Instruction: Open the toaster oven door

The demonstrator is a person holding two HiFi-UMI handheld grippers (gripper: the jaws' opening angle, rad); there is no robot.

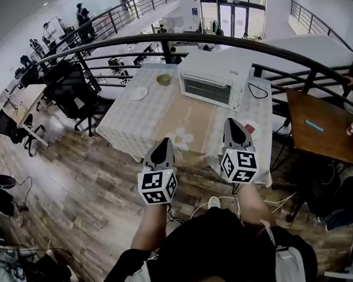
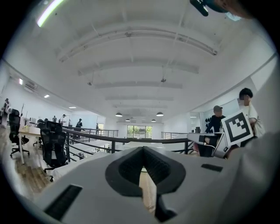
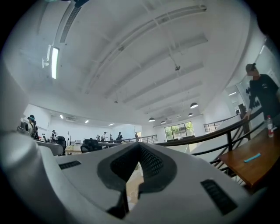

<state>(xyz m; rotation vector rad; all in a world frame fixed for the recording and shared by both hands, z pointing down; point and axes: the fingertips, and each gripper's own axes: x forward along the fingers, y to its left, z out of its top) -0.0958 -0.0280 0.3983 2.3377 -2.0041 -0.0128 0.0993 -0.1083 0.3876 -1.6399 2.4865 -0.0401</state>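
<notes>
The white toaster oven (image 1: 212, 86) stands at the far right of a table with a checked cloth (image 1: 133, 125); its glass door is closed. Both grippers are held in the air over the near edge of the table, well short of the oven. My left gripper (image 1: 163, 148) is shut with nothing in it. My right gripper (image 1: 233, 126) is also shut and empty, and lines up roughly with the oven's right end. In the left gripper view the left gripper (image 2: 142, 151) hides the oven behind its joined jaws. The right gripper (image 3: 140, 146) does the same in the right gripper view.
On the cloth lie a white plate (image 1: 139, 93) and a small bowl (image 1: 164, 79) at the far left. A black railing (image 1: 158, 45) curves behind the table. A wooden table (image 1: 320, 127) stands to the right, office chairs (image 1: 77, 96) to the left. People stand in the distance.
</notes>
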